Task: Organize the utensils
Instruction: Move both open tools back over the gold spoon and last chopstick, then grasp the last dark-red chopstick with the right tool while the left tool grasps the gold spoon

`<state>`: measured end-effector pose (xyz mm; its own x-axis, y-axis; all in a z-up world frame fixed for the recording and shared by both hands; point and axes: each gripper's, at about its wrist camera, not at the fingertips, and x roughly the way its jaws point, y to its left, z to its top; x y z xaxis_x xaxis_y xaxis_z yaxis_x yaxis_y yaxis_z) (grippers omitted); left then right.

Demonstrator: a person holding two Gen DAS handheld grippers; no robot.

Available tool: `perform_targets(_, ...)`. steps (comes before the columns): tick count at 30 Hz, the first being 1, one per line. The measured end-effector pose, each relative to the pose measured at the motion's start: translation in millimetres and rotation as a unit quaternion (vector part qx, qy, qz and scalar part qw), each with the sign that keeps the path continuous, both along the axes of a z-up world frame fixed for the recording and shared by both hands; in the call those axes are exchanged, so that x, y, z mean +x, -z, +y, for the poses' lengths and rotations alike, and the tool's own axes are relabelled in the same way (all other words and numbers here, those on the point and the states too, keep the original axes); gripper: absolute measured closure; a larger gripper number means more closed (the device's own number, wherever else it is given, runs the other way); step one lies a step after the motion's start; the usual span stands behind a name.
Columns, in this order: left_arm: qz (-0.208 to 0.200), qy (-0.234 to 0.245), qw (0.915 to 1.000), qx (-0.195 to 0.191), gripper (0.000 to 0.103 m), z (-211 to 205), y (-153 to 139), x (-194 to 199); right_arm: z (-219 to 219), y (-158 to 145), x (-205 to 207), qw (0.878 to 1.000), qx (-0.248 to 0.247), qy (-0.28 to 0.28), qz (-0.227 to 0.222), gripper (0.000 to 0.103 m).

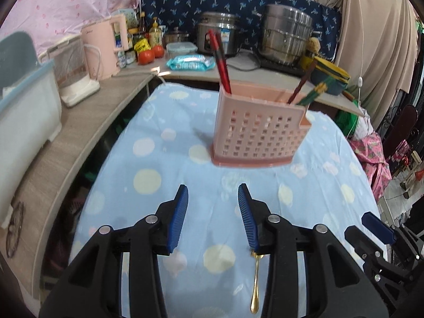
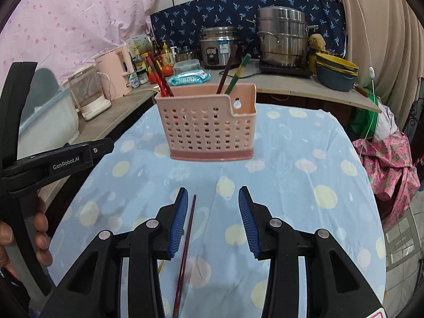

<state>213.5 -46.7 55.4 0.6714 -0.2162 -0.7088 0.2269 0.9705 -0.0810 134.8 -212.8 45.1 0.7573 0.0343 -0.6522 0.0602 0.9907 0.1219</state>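
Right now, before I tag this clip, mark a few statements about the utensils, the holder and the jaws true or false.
1. The pink holder stands upright on the dotted blue cloth. True.
2. The holder has nothing in it. False: red chopsticks lean at one end, a dark chopstick and a green-handled one at the other.
3. A dark chopstick lies on the cloth beside the right gripper. True.
4. The left gripper has its jaws shut on the gold spoon. False: the jaws stand open, and the spoon lies on the cloth below them.
5. Both grippers are inside the holder. False: both hang short of it, over the cloth.
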Motion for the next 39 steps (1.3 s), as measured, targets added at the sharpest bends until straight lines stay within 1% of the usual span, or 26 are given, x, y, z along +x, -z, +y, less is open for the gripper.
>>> perform_targets(6,0.039,-0.005,0.9992,0.006,0.065,9.9,35.4,-19.9,16.9,44.3,-23.7,0.998,0.012,-0.013,0.052,0.064)
perform_targets(11,0.061,-0.007,0.9981,0.011,0.065,16.4,55.8,-36.8,34.7,76.9,-42.8,0.995,0.016,-0.033,0.091,0.064)
perform_targets(14,0.074,-0.011,0.9971,0.014,0.065,21.5,67.4,-44.7,40.1,91.4,-50.7,0.994,0.017,-0.038,0.106,0.064)
perform_targets(17,0.088,-0.014,0.9959,0.016,0.064,25.0,77.5,-50.6,42.2,100.2,-55.9,0.992,0.022,-0.040,0.116,0.065)
perform_targets(23,0.104,-0.014,0.9942,0.020,0.064,27.1,90.8,-59.5,51.6,111.7,-62.5,0.990,0.015,-0.050,0.127,0.068)
perform_targets(25,0.107,-0.014,0.9940,0.020,0.064,26.9,93.0,-62.1,53.5,115.2,-62.8,0.990,0.012,-0.053,0.132,0.073)
perform_targets(26,0.109,-0.013,0.9938,0.021,0.061,26.1,94.2,-63.4,54.1,116.4,-63.6,0.990,0.010,-0.053,0.132,0.074)
perform_targets(27,0.109,-0.012,0.9937,0.021,0.055,25.2,94.9,-65.0,54.1,116.9,-64.1,0.990,0.007,-0.052,0.130,0.076)
perform_targets(29,0.108,-0.009,0.9939,0.022,0.052,22.6,95.7,-68.4,53.5,117.6,-65.4,0.991,-0.002,-0.048,0.127,0.083)
perform_targets(30,0.108,-0.005,0.9938,0.023,0.050,20.6,96.4,-70.5,51.9,118.2,-65.4,0.991,-0.005,-0.044,0.127,0.091)
perform_targets(31,0.109,-0.001,0.9938,0.023,0.048,18.4,97.0,-71.8,49.9,118.5,-65.6,0.991,-0.005,-0.041,0.127,0.096)
perform_targets(35,0.108,0.018,0.9937,0.025,0.047,6.6,98.2,-76.5,36.4,118.4,-66.0,0.992,0.005,-0.020,0.125,0.096)
perform_targets(39,0.117,0.042,0.9922,0.015,0.047,-6.9,101.4,-78.6,21.9,118.9,-65.8,0.992,0.016,0.001,0.125,0.096)
